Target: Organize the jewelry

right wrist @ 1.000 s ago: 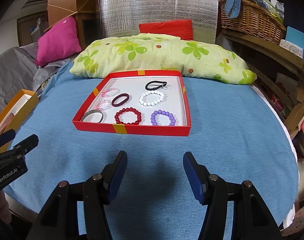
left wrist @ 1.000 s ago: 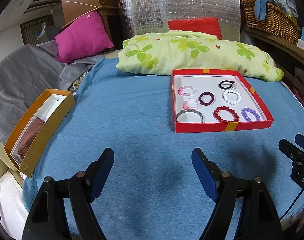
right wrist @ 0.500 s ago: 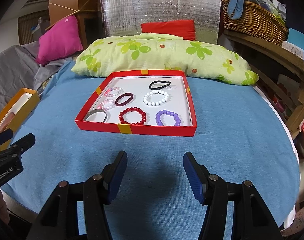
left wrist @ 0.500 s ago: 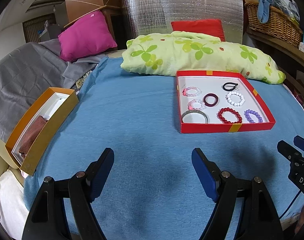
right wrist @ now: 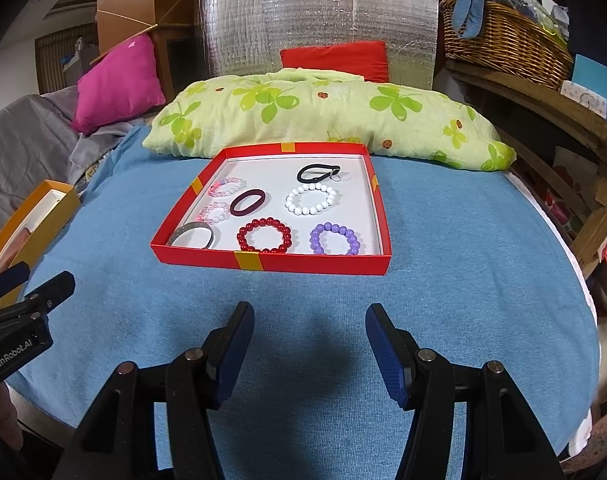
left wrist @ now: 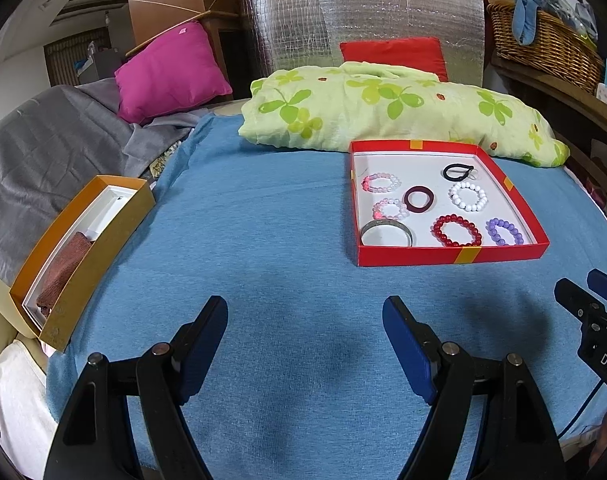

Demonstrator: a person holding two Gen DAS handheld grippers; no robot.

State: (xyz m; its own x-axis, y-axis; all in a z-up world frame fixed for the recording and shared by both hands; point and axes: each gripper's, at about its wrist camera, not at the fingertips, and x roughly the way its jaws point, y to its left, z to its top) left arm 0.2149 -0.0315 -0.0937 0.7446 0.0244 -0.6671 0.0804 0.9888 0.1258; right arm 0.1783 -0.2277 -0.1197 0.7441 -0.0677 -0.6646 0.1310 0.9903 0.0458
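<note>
A red tray (right wrist: 271, 261) (left wrist: 447, 257) lies on the blue cloth and holds several bracelets and hair ties: a red bead bracelet (right wrist: 264, 235), a purple one (right wrist: 334, 238), a white one (right wrist: 311, 199), a silver bangle (right wrist: 193, 236), a maroon band (right wrist: 246, 202) and a black hair tie (right wrist: 317, 173). An orange box (left wrist: 79, 252) with a brown cloth inside sits at the left. My left gripper (left wrist: 305, 346) is open and empty above the cloth. My right gripper (right wrist: 309, 350) is open and empty, just short of the tray.
A green floral pillow (right wrist: 323, 116) lies behind the tray. A pink cushion (left wrist: 169, 70) and grey blanket (left wrist: 43, 148) are at the left. A wicker basket (right wrist: 503, 44) stands on a wooden shelf at the right.
Both grippers have drifted slightly, so the tray has shifted a little in both views. Both stay open and empty.
</note>
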